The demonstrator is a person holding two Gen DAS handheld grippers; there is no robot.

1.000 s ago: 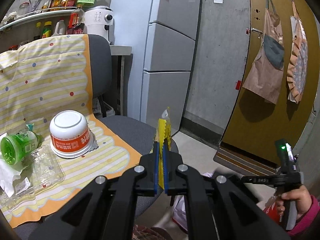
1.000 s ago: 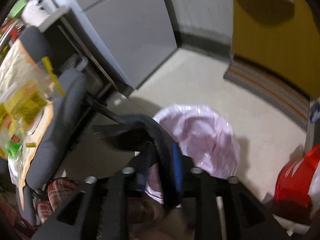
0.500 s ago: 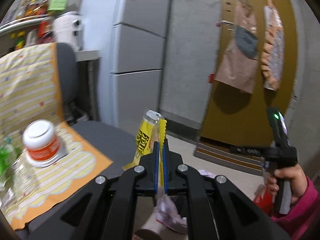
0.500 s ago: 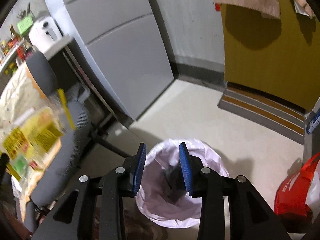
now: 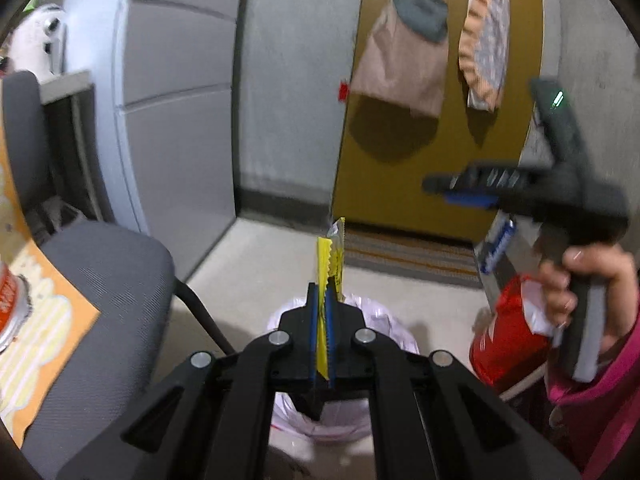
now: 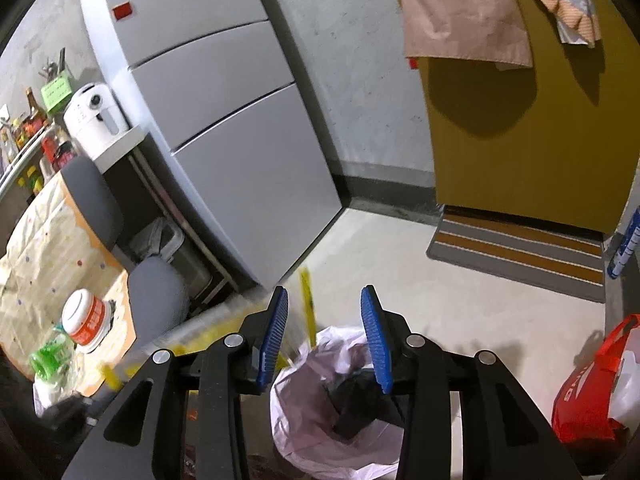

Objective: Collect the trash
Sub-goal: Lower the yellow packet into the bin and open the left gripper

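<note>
In the left wrist view, the left claw (image 5: 321, 300) is closed tight on a yellow wrapper (image 5: 329, 256), which stands up on edge between the blue pads and pokes out beyond their tips. Directly below the claw sits a bin lined with a pale pink bag (image 5: 376, 312) on the floor. To the left is a grey chair (image 5: 104, 268) with a striped yellow cloth (image 5: 36, 340) over its seat, and an upturned white and orange cup (image 5: 8, 304) rests on that cloth at the picture's edge. On the right, a hand in a pink sleeve (image 5: 588, 280) grips the handle of the right claw (image 5: 452, 188), with a red bag (image 5: 504, 336) behind it. In the right wrist view, the right claw (image 6: 325, 334) is spread wide and holds nothing; the pink bag (image 6: 320, 400) lies below it with dark trash (image 6: 360, 404) inside. The yellow wrapper (image 6: 307, 300) shows blurred just above the bag's left rim. The cup (image 6: 87, 318) and a green bottle (image 6: 50, 356) lie on the cloth (image 6: 32, 256) at left.
</note>
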